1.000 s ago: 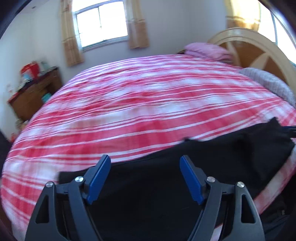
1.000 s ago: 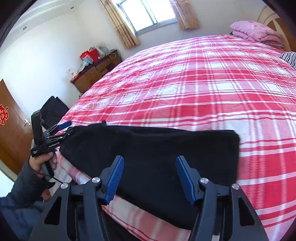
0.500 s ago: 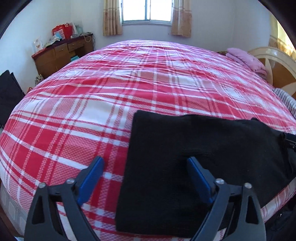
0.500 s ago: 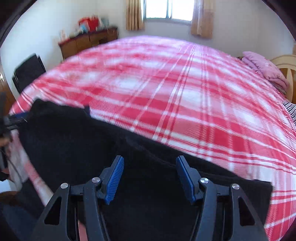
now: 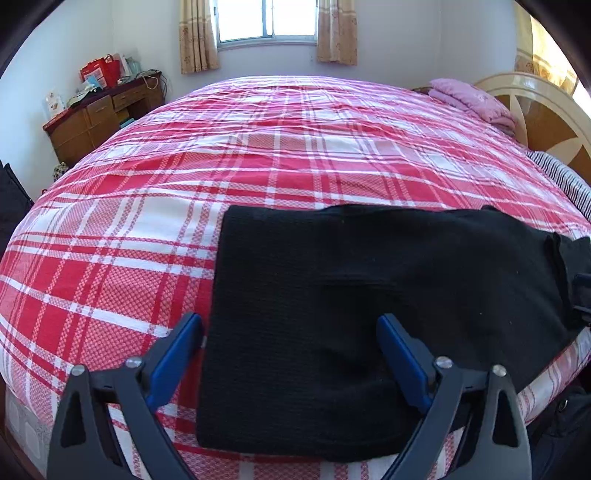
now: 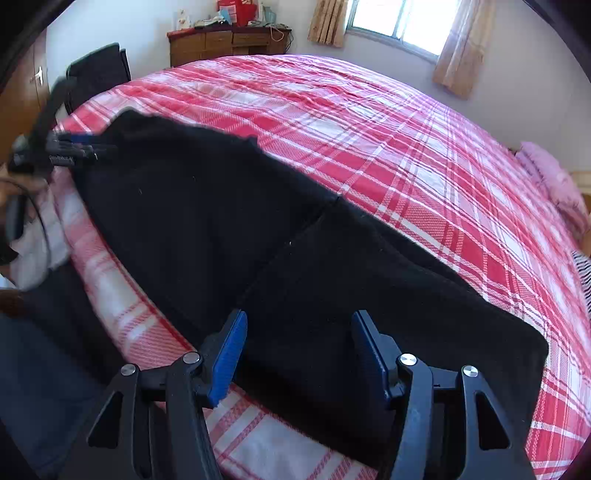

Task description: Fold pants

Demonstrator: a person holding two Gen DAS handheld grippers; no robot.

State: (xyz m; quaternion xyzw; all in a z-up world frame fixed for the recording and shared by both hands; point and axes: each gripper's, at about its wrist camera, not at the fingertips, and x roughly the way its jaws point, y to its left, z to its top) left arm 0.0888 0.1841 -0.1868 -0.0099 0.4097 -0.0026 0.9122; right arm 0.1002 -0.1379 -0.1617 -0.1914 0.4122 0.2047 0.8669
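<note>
Black pants [image 5: 369, 277] lie folded lengthwise along the near edge of the red plaid bed [image 5: 295, 166]. My left gripper [image 5: 288, 319] hovers over their left end with its jaws wide and closing. One blue finger [image 5: 177, 350] is over the bedspread just outside the cloth edge, the other over the pants; neither pad presses on the cloth. In the right wrist view the pants [image 6: 207, 206] run from far left to near right. My right gripper [image 6: 300, 314] stands open above their right half, holding nothing. The left gripper [image 6: 79, 142] shows there at the far end.
A wooden dresser [image 5: 103, 114] with clutter stands by the far left wall under a curtained window [image 5: 266, 18]. Pink bedding [image 5: 472, 99], a headboard [image 5: 546, 118] and striped cloth [image 5: 565, 181] are at the right. A black chair [image 6: 98, 70] stands beside the bed.
The left gripper swung to the pants' left end, sank a little and its jaws widened. The right gripper rolled and slid along the pants, which now run diagonally in its view.
</note>
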